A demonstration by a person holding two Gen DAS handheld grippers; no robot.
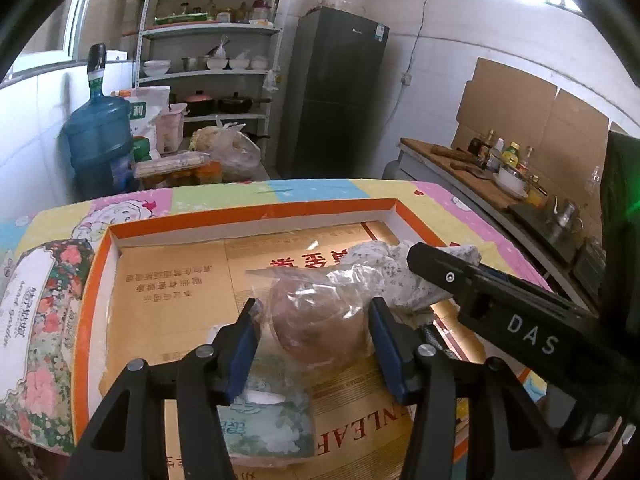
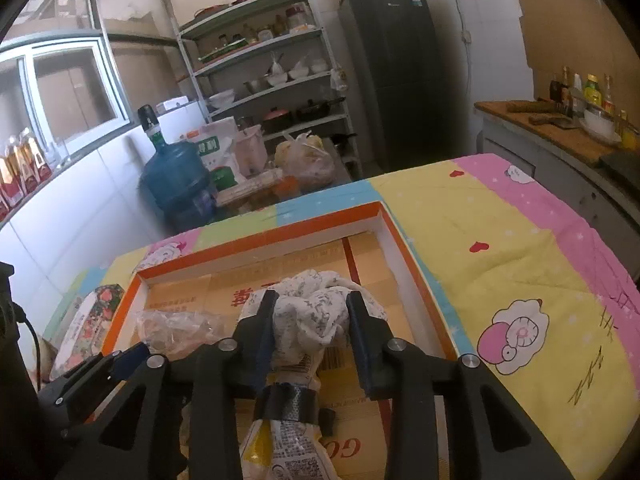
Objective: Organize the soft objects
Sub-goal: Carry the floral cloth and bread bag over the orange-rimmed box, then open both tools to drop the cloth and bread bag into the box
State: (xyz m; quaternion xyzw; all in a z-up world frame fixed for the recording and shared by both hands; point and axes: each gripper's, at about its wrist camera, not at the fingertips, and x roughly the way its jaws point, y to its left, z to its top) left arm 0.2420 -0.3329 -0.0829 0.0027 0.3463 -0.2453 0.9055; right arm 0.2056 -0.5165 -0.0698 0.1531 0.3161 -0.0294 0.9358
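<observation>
Floral cloth sits bunched between right gripper pads, jaws apart, contact unclear. Left gripper straddles clear plastic bag, jaws parted, seemingly not pressing. Both lie in orange-rimmed tray on cartoon-print tablecloth.

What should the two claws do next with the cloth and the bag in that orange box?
Probably lift both away. The right gripper stands open around the crumpled cloth, the left gripper open around the clear bag; both things already lie inside the orange-rimmed box.
</observation>
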